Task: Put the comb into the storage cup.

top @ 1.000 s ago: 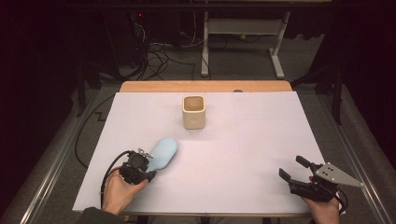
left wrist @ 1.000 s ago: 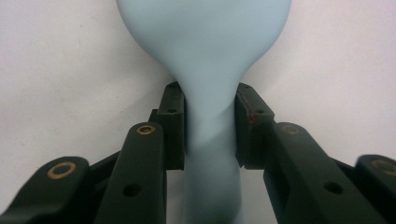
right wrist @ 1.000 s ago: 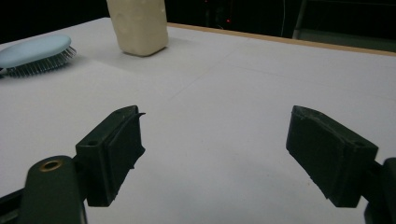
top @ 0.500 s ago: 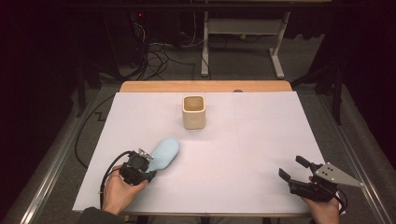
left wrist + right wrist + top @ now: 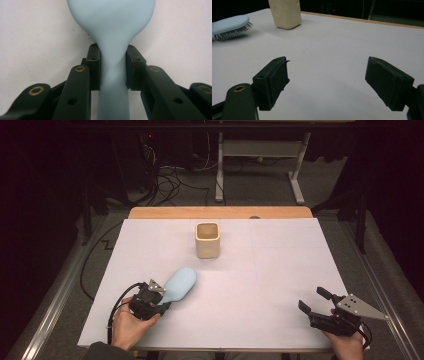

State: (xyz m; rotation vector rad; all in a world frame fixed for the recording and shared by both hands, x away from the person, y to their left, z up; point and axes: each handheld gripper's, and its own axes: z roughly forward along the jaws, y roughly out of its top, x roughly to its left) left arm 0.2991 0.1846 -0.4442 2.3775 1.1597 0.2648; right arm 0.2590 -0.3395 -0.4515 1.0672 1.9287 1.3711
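My left gripper [image 5: 161, 299] sits low at the near-left of the table, my left hand [image 5: 128, 326] wrapped round its body from below, its jaws drawn in close with both pads [image 5: 94, 65] pressing on what lies between them. My right gripper [image 5: 316, 302] rests at the near-right, jaws spread wide and nothing between them, angled towards the table's middle. My right hand [image 5: 350, 345] grips it from behind, as far as I can tell at the frame's edge.

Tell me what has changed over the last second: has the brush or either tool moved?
Nothing has visibly moved. The left tool stays clamped on the handle of the pale blue plastic hairbrush, which lies bristles down on the white table cover. The right tool stays open and empty near the table's right corner. The cream square ceramic cup stands where it was.
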